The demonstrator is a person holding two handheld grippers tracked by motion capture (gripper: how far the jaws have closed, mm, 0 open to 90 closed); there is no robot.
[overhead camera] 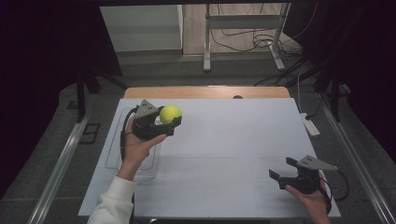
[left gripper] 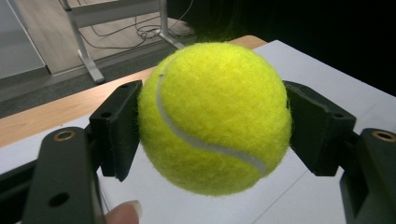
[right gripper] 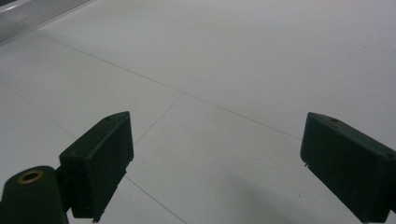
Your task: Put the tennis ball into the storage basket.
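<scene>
Yellow felt fills your left gripper (overhead camera: 164,122): its jaws clamp the tennis ball (left gripper: 215,116) across its middle, lifted above the tabletop (overhead camera: 224,140) at far left, beside a clear tray (overhead camera: 114,154). It should be light, springy and grippy; being round, it has no long axis. Your right gripper (overhead camera: 283,169) rests near right, jaws wide and empty.
</scene>
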